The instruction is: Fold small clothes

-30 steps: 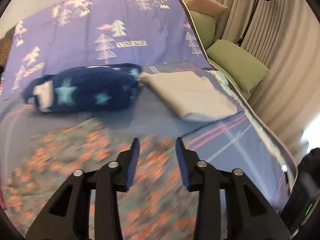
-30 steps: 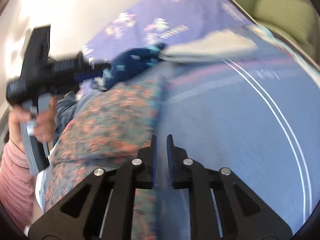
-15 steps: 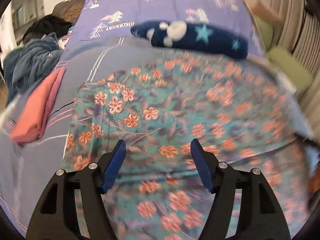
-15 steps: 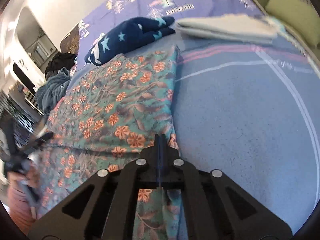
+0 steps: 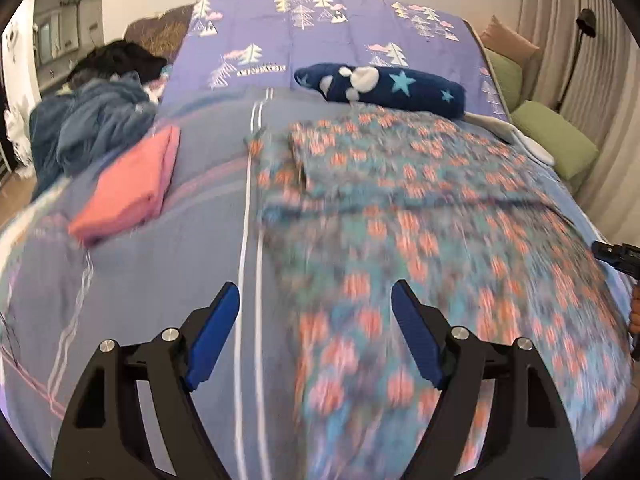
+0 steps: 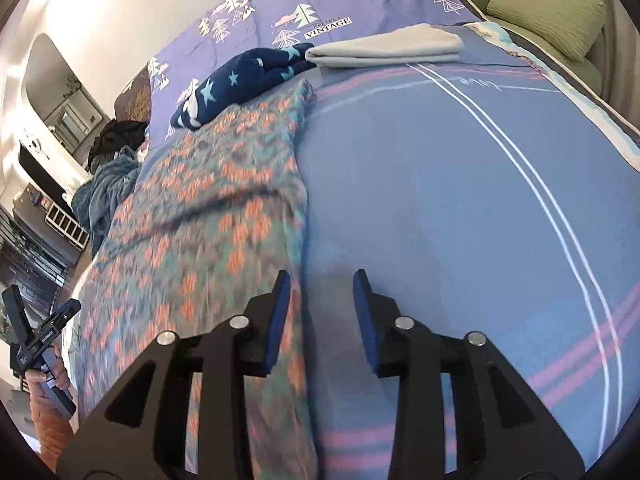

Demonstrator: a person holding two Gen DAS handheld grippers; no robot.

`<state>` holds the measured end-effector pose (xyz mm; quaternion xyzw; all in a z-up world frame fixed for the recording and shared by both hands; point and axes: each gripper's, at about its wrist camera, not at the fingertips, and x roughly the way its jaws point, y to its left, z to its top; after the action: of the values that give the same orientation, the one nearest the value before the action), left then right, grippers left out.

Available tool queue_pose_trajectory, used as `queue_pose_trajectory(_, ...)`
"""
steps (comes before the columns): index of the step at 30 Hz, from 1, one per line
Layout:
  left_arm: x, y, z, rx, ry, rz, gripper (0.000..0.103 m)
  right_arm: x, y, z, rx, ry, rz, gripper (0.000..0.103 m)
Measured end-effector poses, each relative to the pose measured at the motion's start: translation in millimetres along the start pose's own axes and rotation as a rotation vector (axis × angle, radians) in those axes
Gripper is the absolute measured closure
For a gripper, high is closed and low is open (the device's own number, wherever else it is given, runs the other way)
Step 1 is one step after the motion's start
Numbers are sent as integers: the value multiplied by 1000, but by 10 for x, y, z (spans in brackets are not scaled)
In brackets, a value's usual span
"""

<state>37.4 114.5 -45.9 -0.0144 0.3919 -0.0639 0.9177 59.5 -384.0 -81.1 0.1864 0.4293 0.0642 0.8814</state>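
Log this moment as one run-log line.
left tongs: open, empty | right tongs: open, empty | floral garment: spread on bed, unfolded

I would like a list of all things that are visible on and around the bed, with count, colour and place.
floral garment: one, teal with orange flowers, spread across the middle of the bed
star garment: one, navy with pale stars, rolled at the floral garment's far edge
grey garment: one, light grey, folded flat beside the star garment
pink garment: one, salmon pink, folded, left of the floral garment
blue heap: one, dusty blue, crumpled at the bed's far left
black heap: one, behind the blue heap
cushions: two green, one tan, along the curtain
lamp: one, black, by the curtain
left gripper: open, above the floral garment's left edge
right gripper: open, at the floral garment's right edge
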Motion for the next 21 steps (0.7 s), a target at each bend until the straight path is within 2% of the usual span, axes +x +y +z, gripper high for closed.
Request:
queue_pose_trajectory(4, -141, 21, -322, -7, 26, -58, 24, -141, 55, -196, -25, 20, 31, 61)
queue_pose_trajectory(8, -236, 56, -642, -59, 69, -126, 24, -279, 74, -455, -45, 48, 76, 60)
queue_pose_trajectory(14, -471, 61, -944, -94, 42, -181, 25, -604, -109, -849, 14, 61, 168, 59)
queue_pose_trajectory(21, -727, -31, -1229, -70, 33, -242, 25, -929, -272, -1283, 83, 69, 263, 59)
